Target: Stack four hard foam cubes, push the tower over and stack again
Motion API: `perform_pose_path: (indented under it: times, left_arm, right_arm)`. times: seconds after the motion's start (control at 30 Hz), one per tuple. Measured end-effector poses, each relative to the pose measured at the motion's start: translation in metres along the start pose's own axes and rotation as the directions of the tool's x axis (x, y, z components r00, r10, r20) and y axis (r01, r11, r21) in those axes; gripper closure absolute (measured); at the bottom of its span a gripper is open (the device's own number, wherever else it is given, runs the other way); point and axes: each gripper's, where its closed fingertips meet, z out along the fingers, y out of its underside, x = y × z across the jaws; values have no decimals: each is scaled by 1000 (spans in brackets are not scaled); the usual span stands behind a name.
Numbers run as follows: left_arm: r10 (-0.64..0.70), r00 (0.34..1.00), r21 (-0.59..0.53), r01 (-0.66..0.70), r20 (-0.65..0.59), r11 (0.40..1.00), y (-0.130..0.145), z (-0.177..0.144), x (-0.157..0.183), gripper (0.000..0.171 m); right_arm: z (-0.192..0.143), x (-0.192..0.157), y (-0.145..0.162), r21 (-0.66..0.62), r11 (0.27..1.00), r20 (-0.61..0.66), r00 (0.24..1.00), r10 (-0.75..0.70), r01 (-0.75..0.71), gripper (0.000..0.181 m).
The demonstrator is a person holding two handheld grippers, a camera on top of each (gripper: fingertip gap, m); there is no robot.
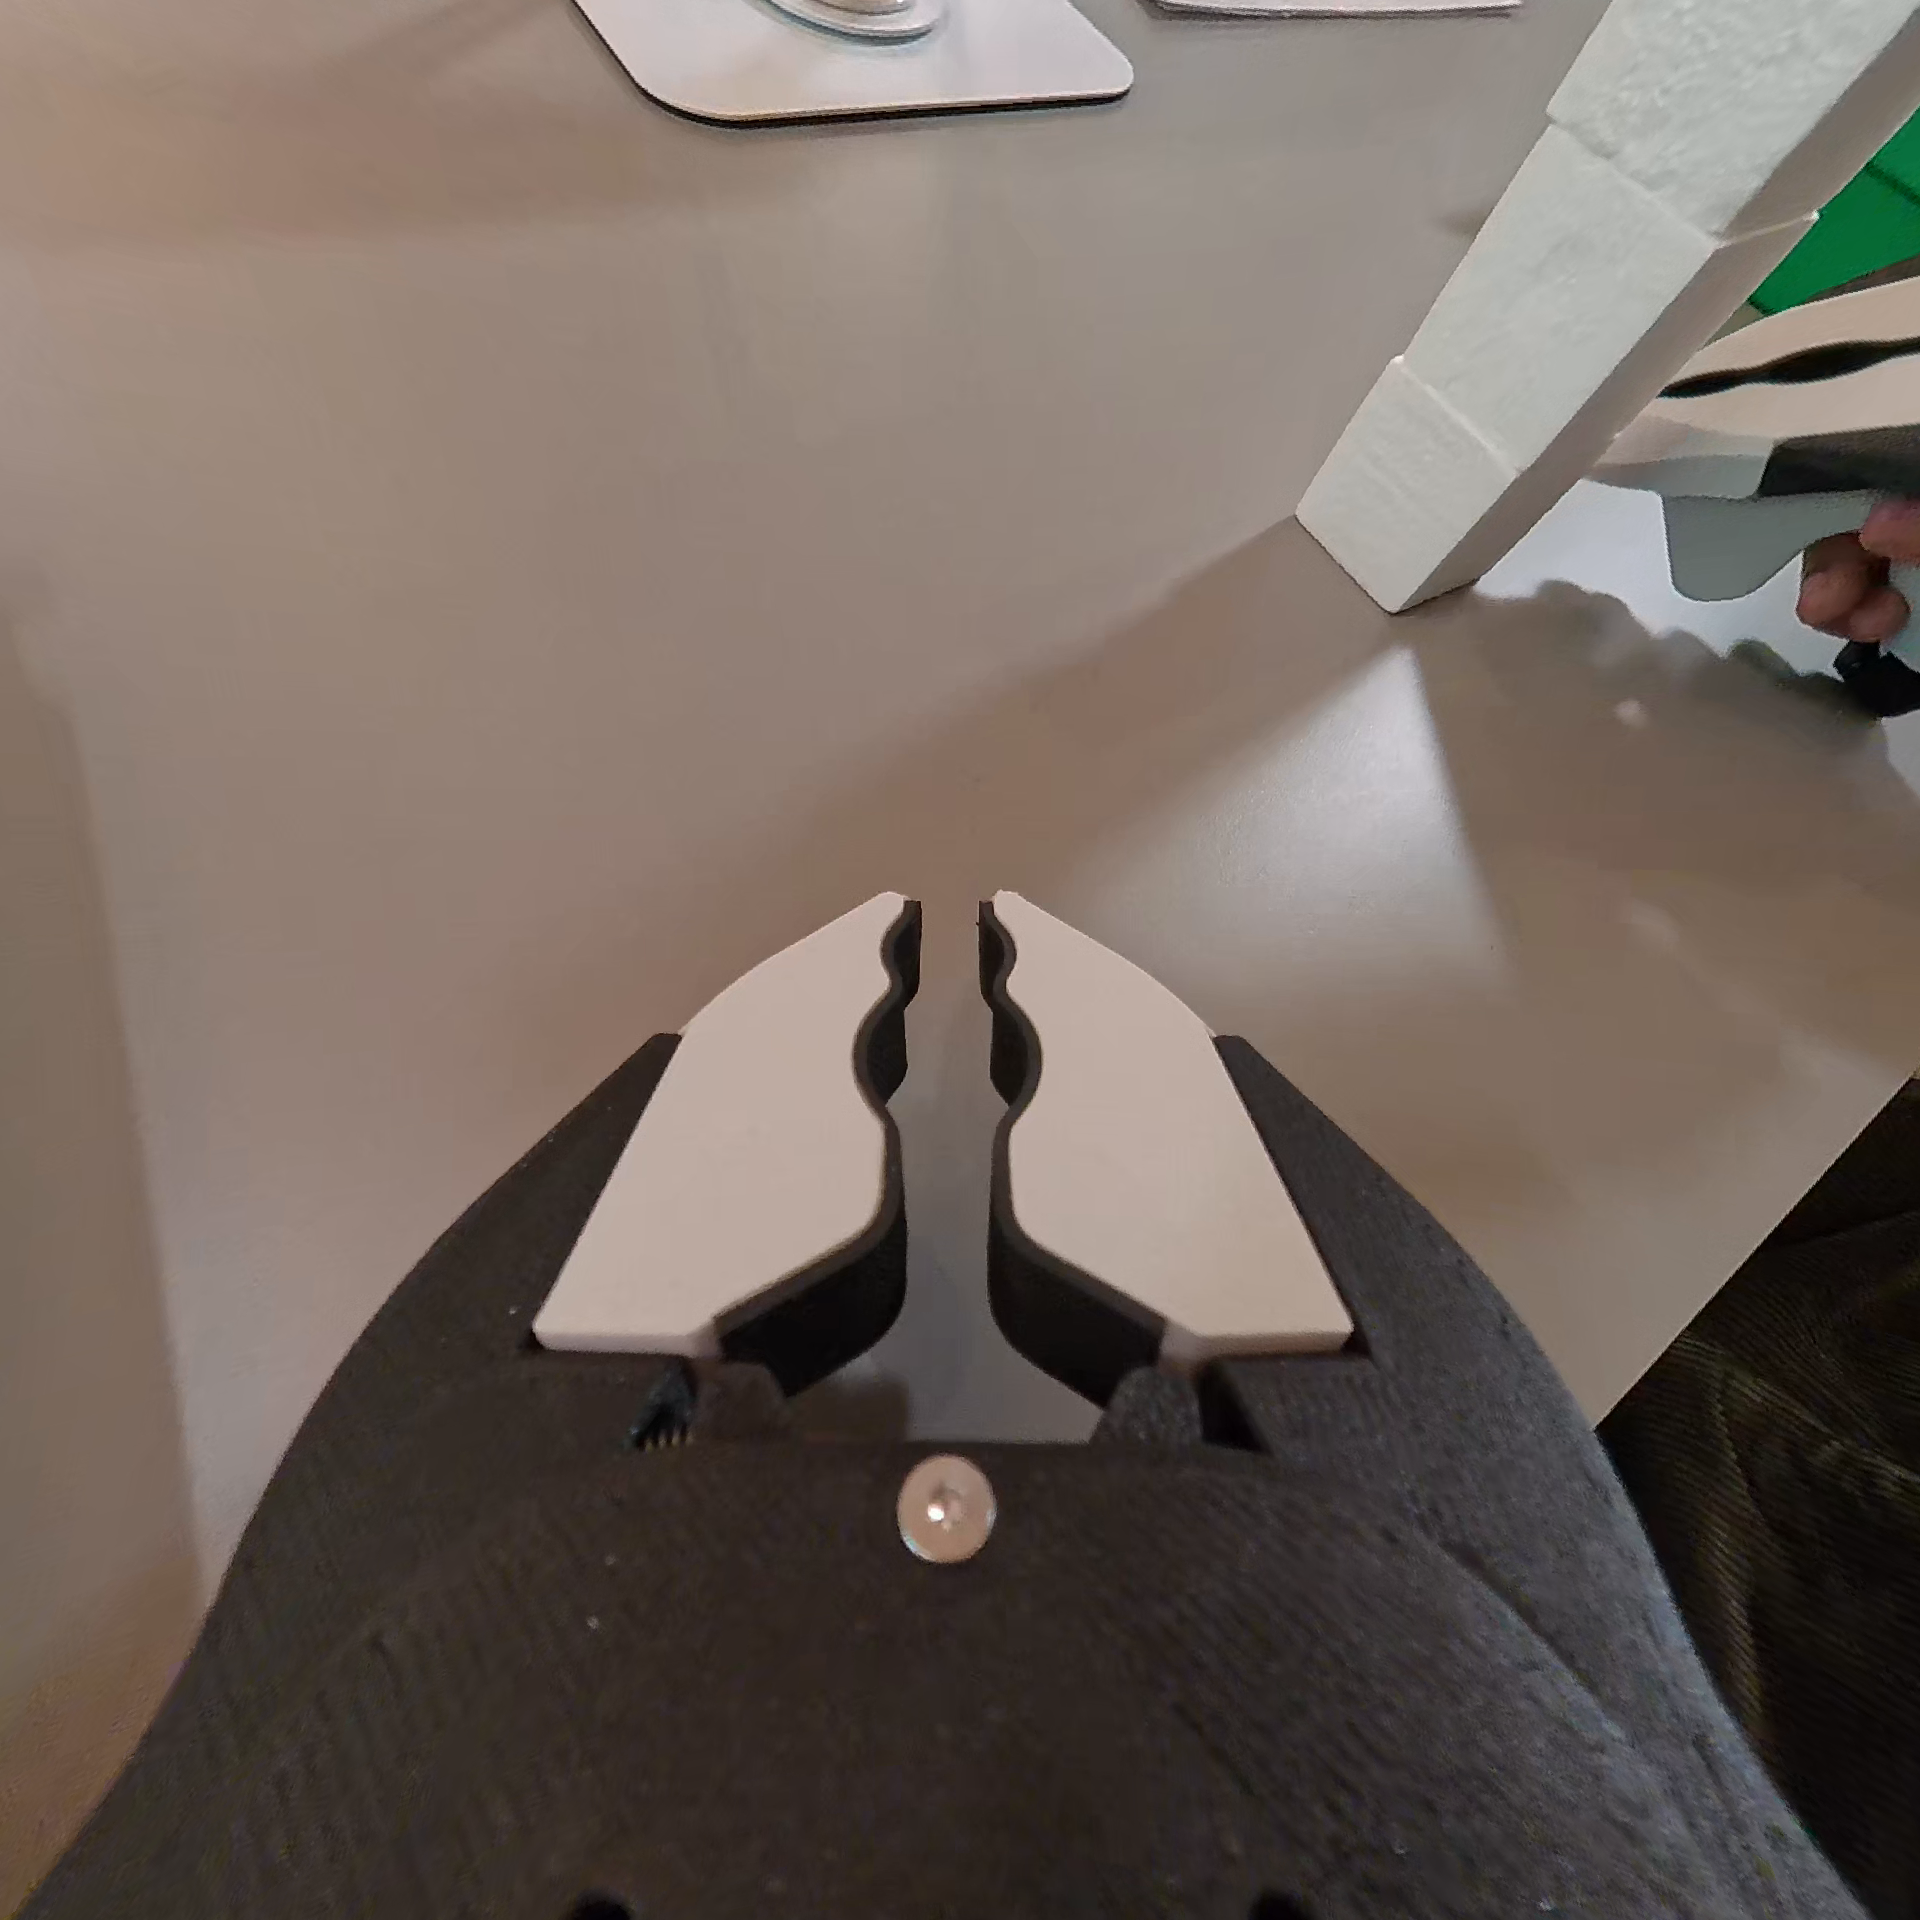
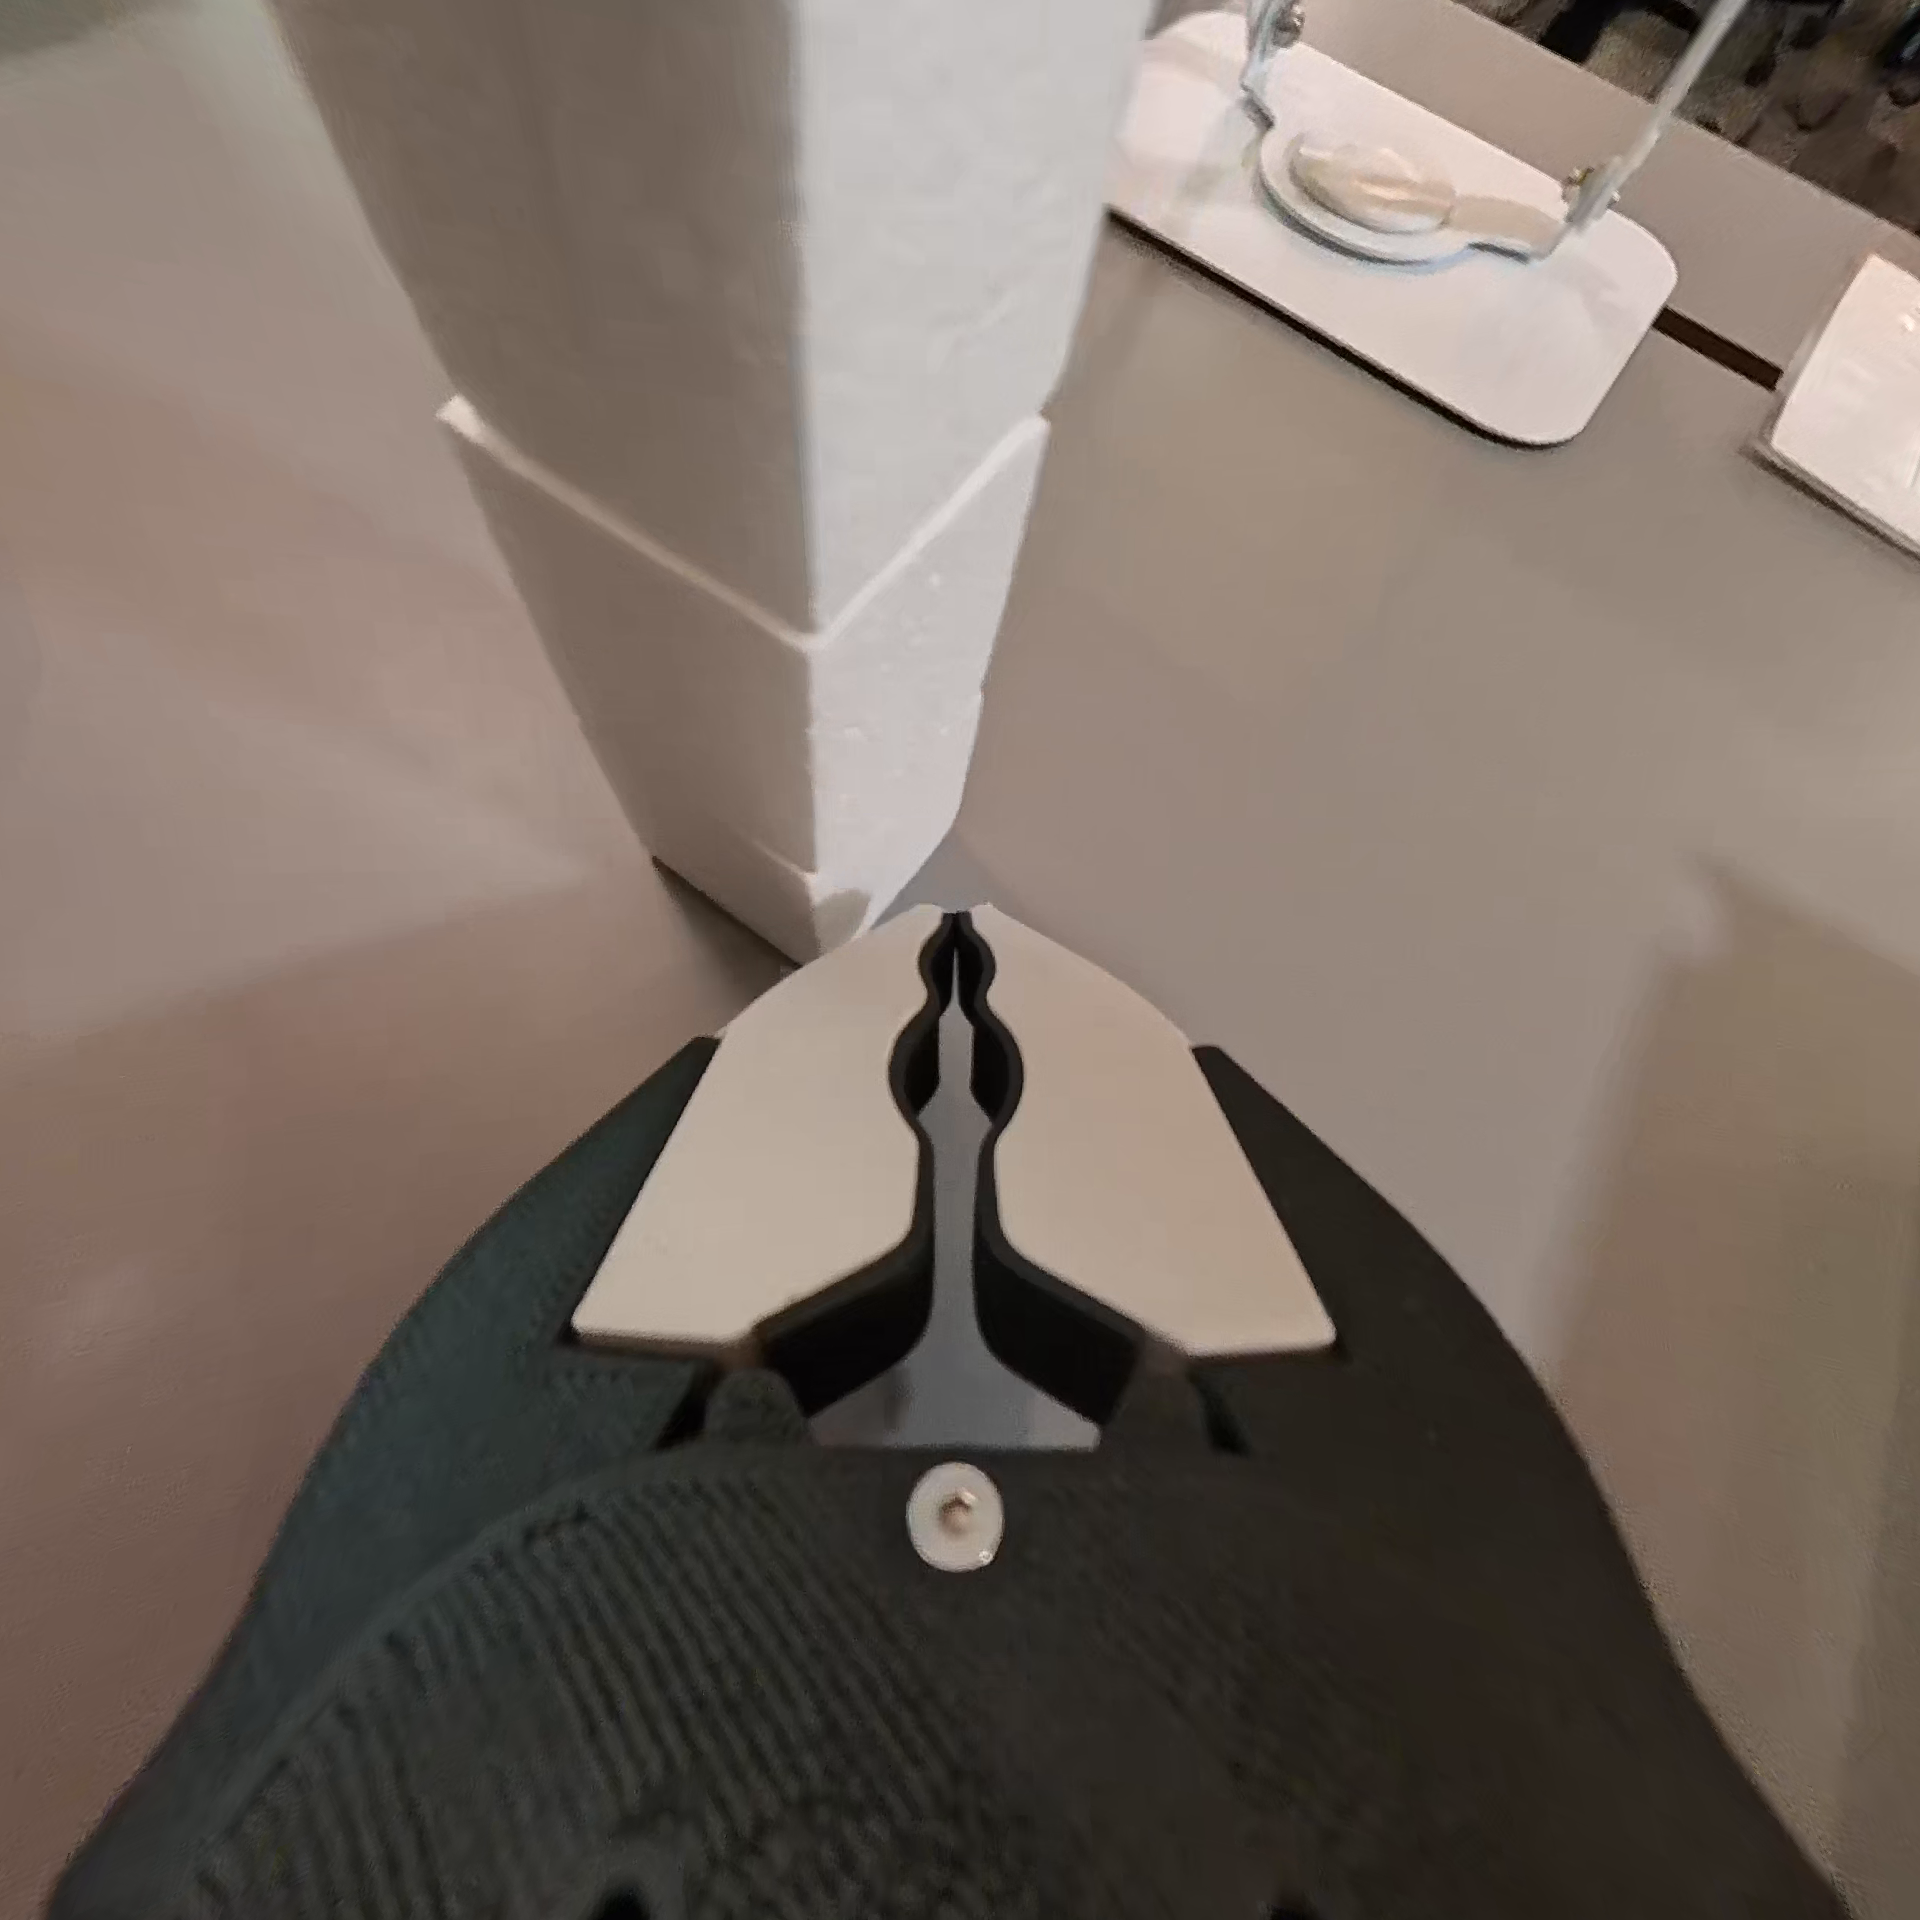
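Here your left claw [image 1: 949,909] hovers over the bare grey-brown table [image 1: 623,520], its two white fingers parted by a narrow gap and holding nothing. Your right claw [image 2: 962,920] is closed almost tip to tip, also with nothing between the fingers, and sits just beside the bottom corner of the tall stack of white foam blocks [image 2: 727,468] standing on the table. Beyond the stack lies a flat white rounded mat [image 2: 1507,343] carrying a clear glass item; a second white flat piece [image 2: 1849,416] lies near the right edge.
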Motion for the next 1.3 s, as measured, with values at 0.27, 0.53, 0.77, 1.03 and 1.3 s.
perform_pose_path:
  times: [0.27,0.53,0.77,1.03,1.3]
  left_arm:
    - [-2,1000,-2,2,1,1000,0,0,0,160]
    - [-10,1000,-4,10,-3,1000,0,1,-1,160]
    - [-12,1000,8,12,4,1000,-1,0,-2,160]
    - [-76,995,58,72,60,996,-7,-4,-14,157]
    - [-104,993,79,100,52,992,-9,-4,-15,157]
  right_arm:
    - [-6,45,-3,-65,953,-81,954,290,-296,164]
    - [4,59,-13,-232,849,-255,872,419,-475,181]
    - [12,4,-89,-97,944,-36,949,313,-315,181]
    - [-14,77,-42,80,896,29,900,435,-436,172]
    - [-27,57,-65,158,722,477,693,541,-673,141]
